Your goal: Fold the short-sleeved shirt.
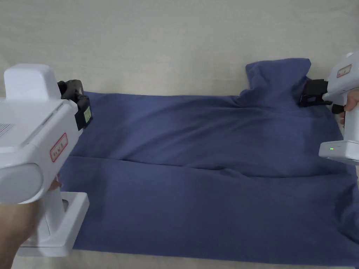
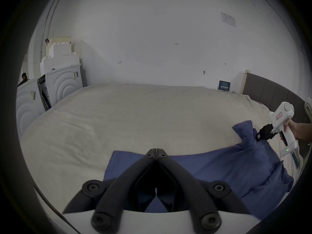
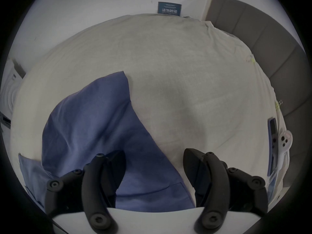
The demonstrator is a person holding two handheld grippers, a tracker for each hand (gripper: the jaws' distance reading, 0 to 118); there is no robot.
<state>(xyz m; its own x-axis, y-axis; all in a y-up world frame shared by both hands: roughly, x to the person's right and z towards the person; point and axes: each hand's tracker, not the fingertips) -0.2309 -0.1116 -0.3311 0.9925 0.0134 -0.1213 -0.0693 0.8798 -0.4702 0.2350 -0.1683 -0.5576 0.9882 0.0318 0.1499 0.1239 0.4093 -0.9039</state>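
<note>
Right gripper view: tool (image 3: 154, 168) agape over shirt (image 3: 94, 122)

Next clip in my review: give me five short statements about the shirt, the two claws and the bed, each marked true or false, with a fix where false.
1. The blue shirt lies spread on a pale bed sheet. True.
2. The left claw has its jaws wide apart. False: its jaw tips meet, with no cloth seen between them.
3. The right claw has its jaws apart over the shirt's edge. True.
4. One sleeve sticks up toward the far side, near the right claw. True.
5. The shirt is already folded into a small square. False: it is a long, wide shape, with a crease running along its length.
</note>
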